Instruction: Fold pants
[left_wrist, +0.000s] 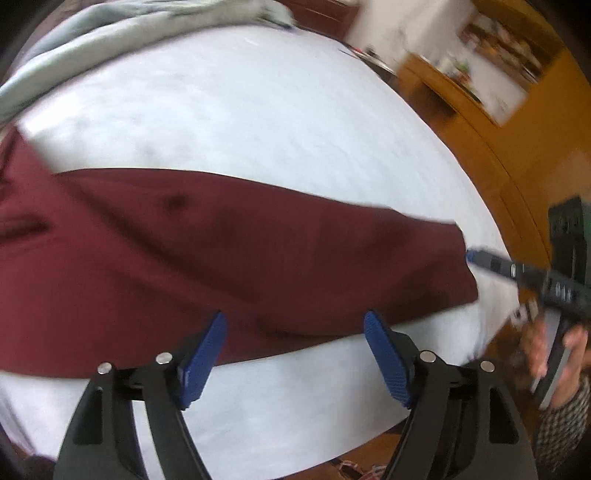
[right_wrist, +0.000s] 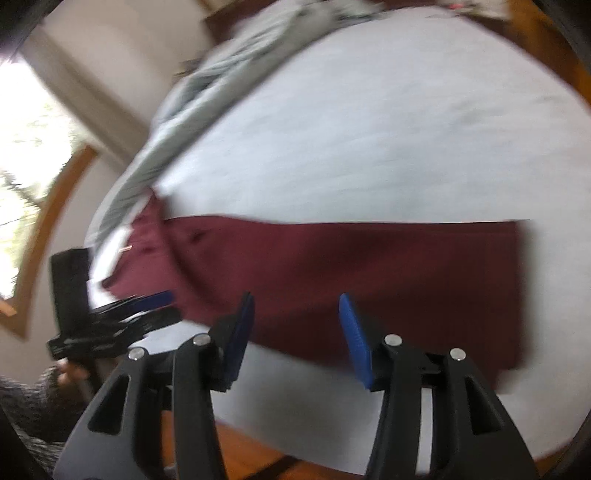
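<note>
Pants (right_wrist: 351, 280): maroon, lying flat lengthwise across the white bed (right_wrist: 369, 147)
Left gripper (left_wrist: 295, 354): jaws spread wide, empty; above the pants' near edge
Right gripper (right_wrist: 297, 339): jaws wide apart, empty; near the leg end
Grey blanket (left_wrist: 110, 33): bunched at the far side

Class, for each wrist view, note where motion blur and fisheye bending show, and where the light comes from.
Left wrist view: the shelves and the right gripper smear; the bed bulges like a dome. Right wrist view: daylight floods from the window, the grey blanket streaks, and the maroon pants have soft edges.
</note>
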